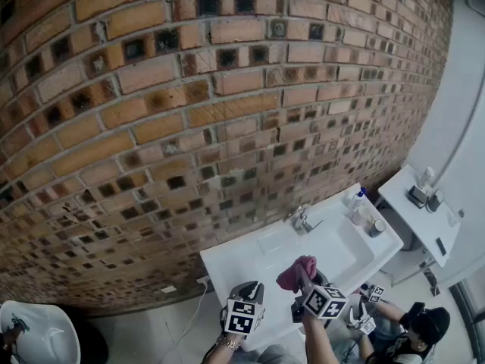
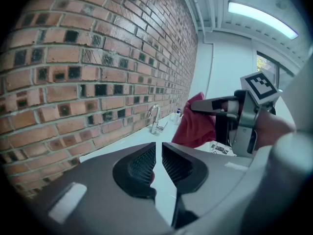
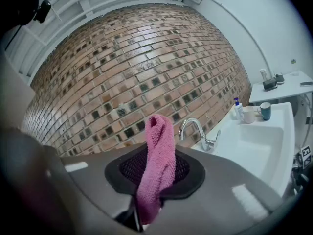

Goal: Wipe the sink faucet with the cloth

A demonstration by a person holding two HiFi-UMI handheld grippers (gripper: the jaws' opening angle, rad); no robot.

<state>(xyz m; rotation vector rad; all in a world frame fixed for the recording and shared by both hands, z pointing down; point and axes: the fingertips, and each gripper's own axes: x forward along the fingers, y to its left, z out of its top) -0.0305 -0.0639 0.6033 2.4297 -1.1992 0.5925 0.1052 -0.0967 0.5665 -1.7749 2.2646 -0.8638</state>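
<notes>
A white surface (image 1: 227, 268) with a sink basin (image 1: 333, 252) sunk into it is running along a brick wall (image 1: 189, 127), which is filling the head view from 9 to 2 o'clock, while plain white walls and a ceiling light strip (image 2: 261, 18) are closing off the rest of the room. The faucet (image 1: 303, 220) is standing at the back edge of the surface against the bricks, at 12 o'clock from the basin. At its 3 o'clock a bottle with a blue pump (image 3: 237, 106), a white cup (image 3: 249, 114) and a teal cup (image 3: 265, 110) are sitting close together at the end of the surface. Beyond them a separate white shelf (image 1: 413, 218) is carrying a few small dark items. A second white basin (image 1: 38, 332) is showing at 7 o'clock, and a person in a dark cap (image 1: 424, 324) is crouching at 5 o'clock. The right gripper (image 3: 156, 153) is hovering over the front edge of the surface, its fingers pinching the pink cloth (image 3: 159, 126), which is sticking up between them; the cloth is sitting apart from the faucet, at its 6 o'clock, with the open basin lying between. The left gripper (image 2: 159, 147) is hanging just at the right one's 9 o'clock, its fingers pressed almost together on nothing.
</notes>
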